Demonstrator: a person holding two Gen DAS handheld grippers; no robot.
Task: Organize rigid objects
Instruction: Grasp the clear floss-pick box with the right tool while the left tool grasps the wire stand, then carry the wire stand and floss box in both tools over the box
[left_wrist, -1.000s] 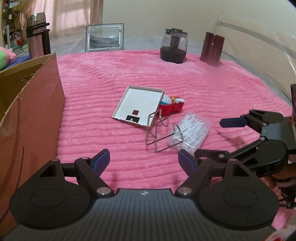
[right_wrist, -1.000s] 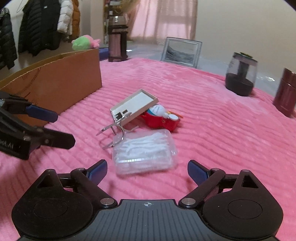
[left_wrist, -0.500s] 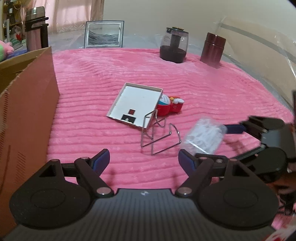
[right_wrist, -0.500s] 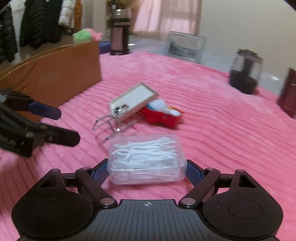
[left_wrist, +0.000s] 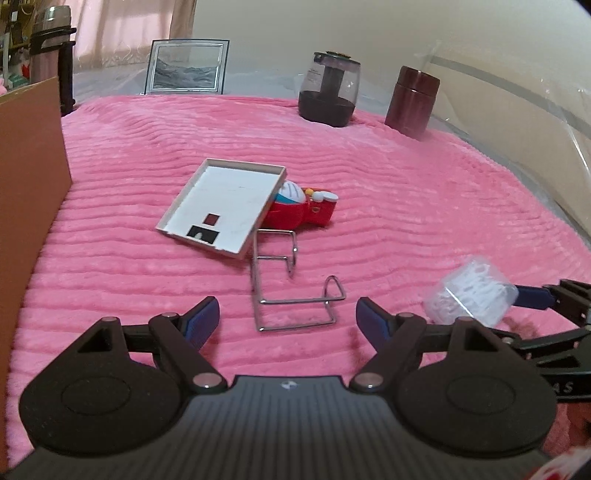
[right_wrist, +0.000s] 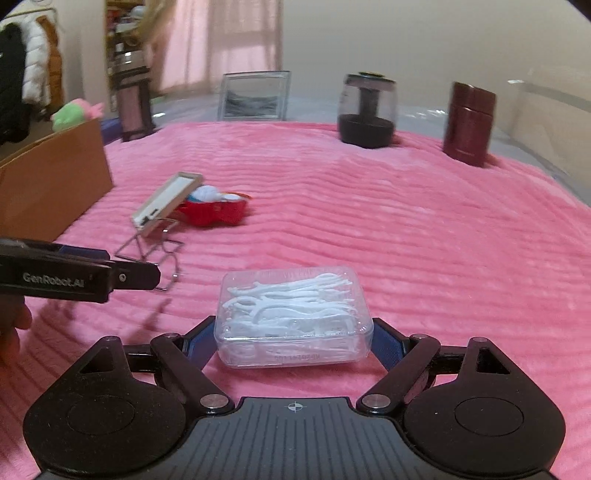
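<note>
Fingers (right_wrist: 201, 343) of the right gripper (right_wrist: 293, 341) are clamped on a clear box of floss picks (right_wrist: 293, 317), held above the pink blanket (right_wrist: 406, 236). Left gripper (left_wrist: 288, 323) is spread wide and holds nothing, over a wire stand (left_wrist: 291, 291). Beyond it lie a white tray (left_wrist: 225, 212) and red toy (left_wrist: 303, 212), touching.

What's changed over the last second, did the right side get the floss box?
Yes. The right hand-held gripper closed on the clear floss pick box and lifted it off the pink blanket, away from the wire stand. The left hand-held gripper stayed open and empty. The white tray, red toy and cardboard box have not moved.
</note>
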